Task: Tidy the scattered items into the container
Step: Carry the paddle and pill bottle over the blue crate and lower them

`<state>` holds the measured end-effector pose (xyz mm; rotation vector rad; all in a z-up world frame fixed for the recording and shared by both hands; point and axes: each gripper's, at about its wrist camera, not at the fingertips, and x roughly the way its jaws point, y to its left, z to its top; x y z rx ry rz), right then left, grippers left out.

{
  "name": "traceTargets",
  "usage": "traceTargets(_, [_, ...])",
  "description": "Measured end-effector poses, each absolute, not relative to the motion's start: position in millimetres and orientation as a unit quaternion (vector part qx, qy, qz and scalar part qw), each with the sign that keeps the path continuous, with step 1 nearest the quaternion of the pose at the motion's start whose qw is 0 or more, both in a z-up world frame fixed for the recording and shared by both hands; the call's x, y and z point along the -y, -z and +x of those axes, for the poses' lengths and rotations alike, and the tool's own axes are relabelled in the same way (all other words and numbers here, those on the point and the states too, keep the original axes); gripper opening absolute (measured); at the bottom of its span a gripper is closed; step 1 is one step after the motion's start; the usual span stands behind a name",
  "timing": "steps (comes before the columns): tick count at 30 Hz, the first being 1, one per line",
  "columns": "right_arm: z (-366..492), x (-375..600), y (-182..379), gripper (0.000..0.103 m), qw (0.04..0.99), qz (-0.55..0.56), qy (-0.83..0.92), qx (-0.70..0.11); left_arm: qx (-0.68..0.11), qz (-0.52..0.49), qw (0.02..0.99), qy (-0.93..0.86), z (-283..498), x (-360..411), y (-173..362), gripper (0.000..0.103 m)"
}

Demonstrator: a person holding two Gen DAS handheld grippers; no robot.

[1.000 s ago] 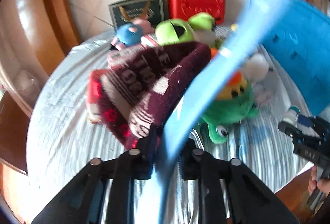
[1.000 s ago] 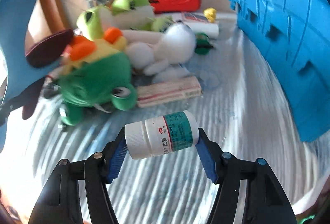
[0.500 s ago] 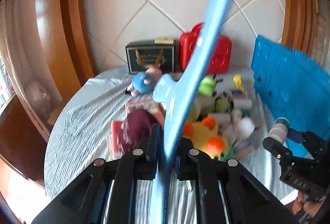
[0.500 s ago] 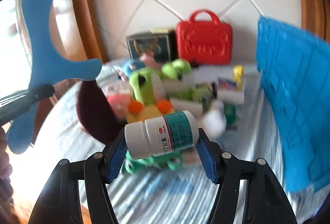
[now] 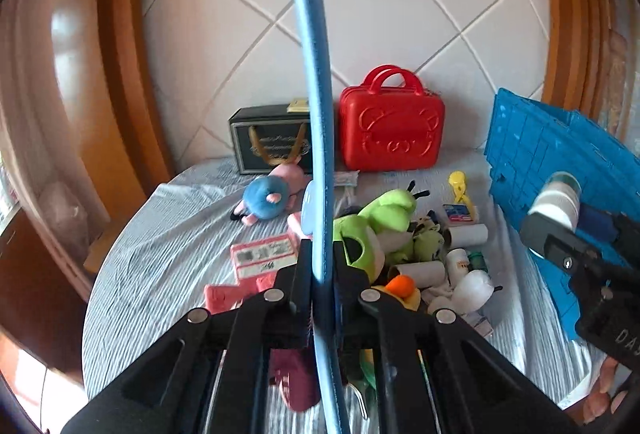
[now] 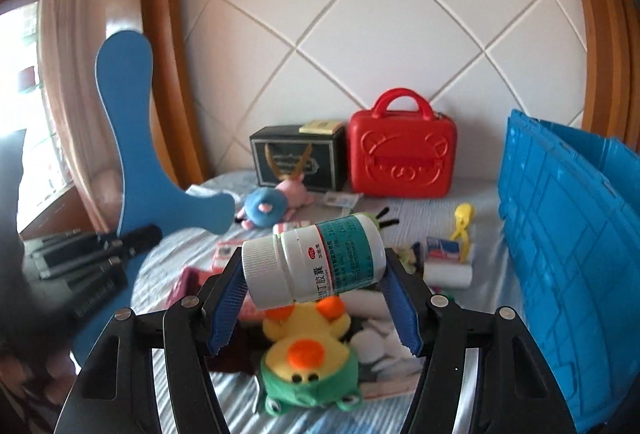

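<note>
My left gripper is shut on a flat blue boomerang, seen edge-on in the left wrist view and as a broad three-armed shape at the left of the right wrist view. Held crosswise in my right gripper, a white pill bottle with a teal label is pressed between the blue pads. That bottle also shows at the right of the left wrist view. The blue plastic crate stands at the right. Both grippers hang high above the striped bedcover.
Plush toys lie in a heap: a green frog, a yellow duck in a green suit, a blue-and-pink pig. A red toy case and a black box stand by the quilted headboard. Rolls, cards and a yellow clip lie near the crate.
Both grippers have risen well above the bed, each keeping its item. The boomerang has swung from slanted to nearly upright, and the dark red knit piece has dropped out of the foreground.
</note>
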<state>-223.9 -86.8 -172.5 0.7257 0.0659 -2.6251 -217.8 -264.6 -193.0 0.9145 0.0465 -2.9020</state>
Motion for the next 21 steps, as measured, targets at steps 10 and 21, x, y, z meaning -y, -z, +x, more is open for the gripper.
traceTargets(10, [-239.6,89.0,140.3,0.064,0.163,0.229,0.959,-0.025,0.003,0.267,-0.010,0.964,-235.3,242.5,164.3,0.008])
traceTargets(21, [-241.6,34.3,97.4,0.064,0.119,0.188,0.975,-0.028,0.015,0.237,-0.056,0.970,-249.0,163.3,132.2,0.008])
